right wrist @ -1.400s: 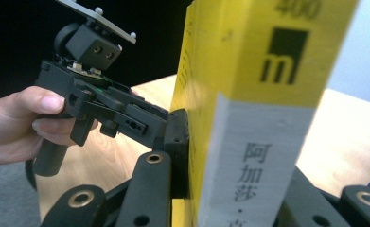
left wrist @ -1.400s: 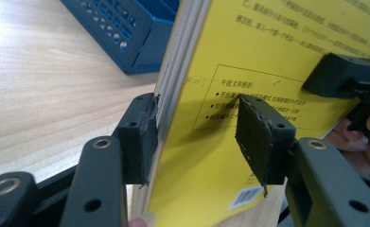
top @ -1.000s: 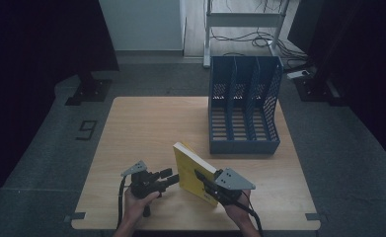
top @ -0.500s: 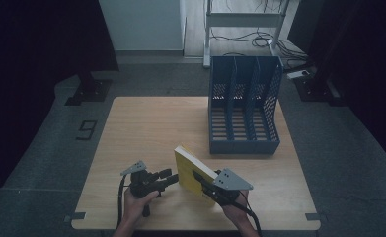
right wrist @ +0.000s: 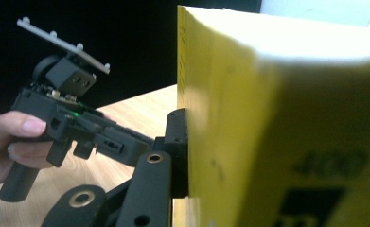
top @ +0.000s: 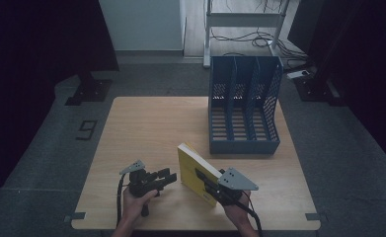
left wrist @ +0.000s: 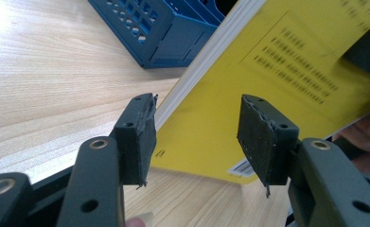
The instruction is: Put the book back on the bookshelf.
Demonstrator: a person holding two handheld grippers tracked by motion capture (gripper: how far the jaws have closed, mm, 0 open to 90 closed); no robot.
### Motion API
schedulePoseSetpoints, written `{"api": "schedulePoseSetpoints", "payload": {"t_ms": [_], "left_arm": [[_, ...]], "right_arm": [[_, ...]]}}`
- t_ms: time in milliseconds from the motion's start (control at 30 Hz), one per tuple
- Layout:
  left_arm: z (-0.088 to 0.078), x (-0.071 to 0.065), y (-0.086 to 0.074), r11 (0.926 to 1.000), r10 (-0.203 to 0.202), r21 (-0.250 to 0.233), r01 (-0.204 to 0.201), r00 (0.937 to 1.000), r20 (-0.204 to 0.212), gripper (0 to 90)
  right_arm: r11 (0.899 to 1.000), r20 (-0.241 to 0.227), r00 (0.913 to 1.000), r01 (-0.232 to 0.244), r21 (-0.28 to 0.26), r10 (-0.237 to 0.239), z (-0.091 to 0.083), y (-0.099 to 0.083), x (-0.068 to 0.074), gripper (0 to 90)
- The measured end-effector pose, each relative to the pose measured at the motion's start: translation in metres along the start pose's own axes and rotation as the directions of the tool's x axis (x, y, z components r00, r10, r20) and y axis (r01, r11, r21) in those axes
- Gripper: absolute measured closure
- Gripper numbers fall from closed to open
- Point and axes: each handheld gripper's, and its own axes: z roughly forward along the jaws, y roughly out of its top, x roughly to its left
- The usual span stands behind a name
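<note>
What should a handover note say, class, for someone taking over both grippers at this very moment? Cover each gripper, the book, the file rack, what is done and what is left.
Right gripper: shut on the yellow book, holding it tilted on edge above the table.
Left gripper: open, empty, beside the book's cover without touching it.
Blue file rack: at the table's far right, its three slots look empty.
Done: book picked up.
Left: probably slot the book into the rack; the left gripper may need to steady it.

"9" on floor marker (top: 87, 129)
</note>
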Motion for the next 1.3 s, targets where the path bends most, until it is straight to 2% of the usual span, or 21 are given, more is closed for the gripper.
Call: {"api": "schedulePoseSetpoints", "payload": {"t_ms": [233, 333, 400, 600, 733, 933, 1133, 1300], "left_arm": [[-0.003, 0.005, -0.004, 0.9999, -0.016, 0.003, 0.016, 0.9994, -0.032, 46.9], [-0.004, 0.01, -0.003, 0.9998, -0.017, 0.011, 0.018, 0.9979, -0.062, 46.9], [-0.005, 0.011, -0.003, 0.9996, -0.004, 0.026, 0.006, 0.9966, -0.083, 47.8], [-0.008, 0.011, -0.002, 0.9992, 0.013, 0.038, -0.009, 0.9944, -0.105, 48.0], [-0.01, 0.012, -0.001, 0.9995, 0.011, 0.032, -0.007, 0.9936, -0.113, 47.9], [-0.012, 0.015, -0.001, 0.9996, 0.003, 0.028, 0.001, 0.9927, -0.12, 46.9], [-0.018, 0.017, 0.0, 0.9998, -0.013, 0.015, 0.015, 0.9927, -0.12, 45.5], [-0.02, 0.019, 0.001, 0.9997, -0.022, 0.007, 0.023, 0.9926, -0.12, 44.7]], "right_arm": [[1.0, 0.034, 0.9994, -0.006, -0.026, 0.007, -0.011, 0.007, -0.005, 74.7], [0.999, 0.053, 0.9984, -0.017, -0.032, 0.019, -0.013, 0.009, -0.007, 74.7], [0.999, 0.065, 0.9978, -0.013, -0.036, 0.016, -0.013, 0.011, -0.01, 74.6], [0.999, 0.086, 0.9962, -0.013, -0.037, 0.016, -0.013, 0.015, -0.014, 74.6], [0.999, 0.098, 0.9951, -0.009, -0.045, 0.013, -0.015, 0.02, -0.018, 74.7], [0.998, 0.119, 0.9922, -0.03, -0.064, 0.038, -0.019, 0.024, -0.026, 74.7], [0.992, 0.154, 0.9827, -0.091, -0.082, 0.103, -0.021, 0.033, -0.037, 74.7], [0.99, 0.153, 0.9814, -0.101, -0.097, 0.116, -0.024, 0.039, -0.041, 74.7]]}}
